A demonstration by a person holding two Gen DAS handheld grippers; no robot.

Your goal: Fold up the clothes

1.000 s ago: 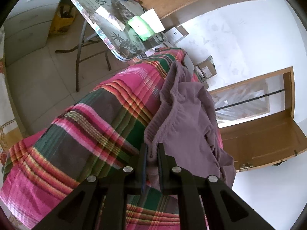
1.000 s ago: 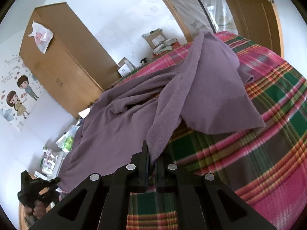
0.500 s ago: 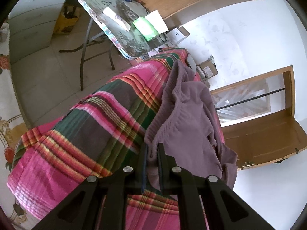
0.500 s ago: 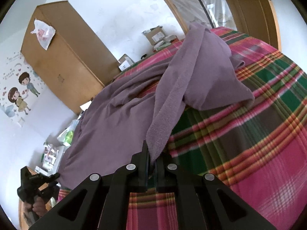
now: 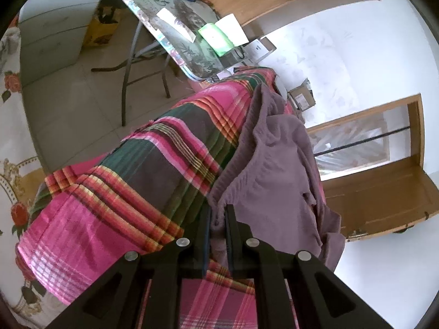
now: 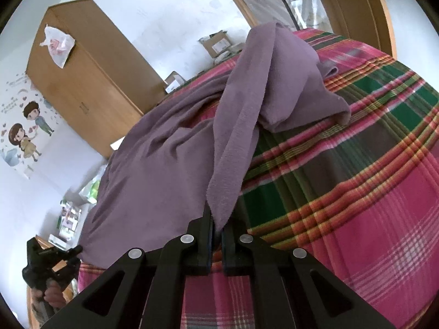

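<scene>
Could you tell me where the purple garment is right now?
The purple garment lies across the plaid bedspread, with the left gripper and right gripper each pinching an edge.

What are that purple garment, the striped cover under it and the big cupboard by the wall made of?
Purple garment: probably a soft knit or fleece, matte and slightly fuzzy, with a ribbed band at its edge.
Striped cover: looks like woven cloth, maybe cotton, with pink, green and grey plaid bands and visible thread lines.
Cupboard: wood or wood-look board, smooth and satin; which of the two cannot be told.

Garment (image 6: pixel 170 148) plain dusty mauve. Bedspread (image 6: pixel 356 181) plaid: hot pink, green, grey, thin orange-yellow stripes. Wardrobe (image 6: pixel 87 74) honey-brown wood. Grippers (image 5: pixel 218 219) black.
</scene>
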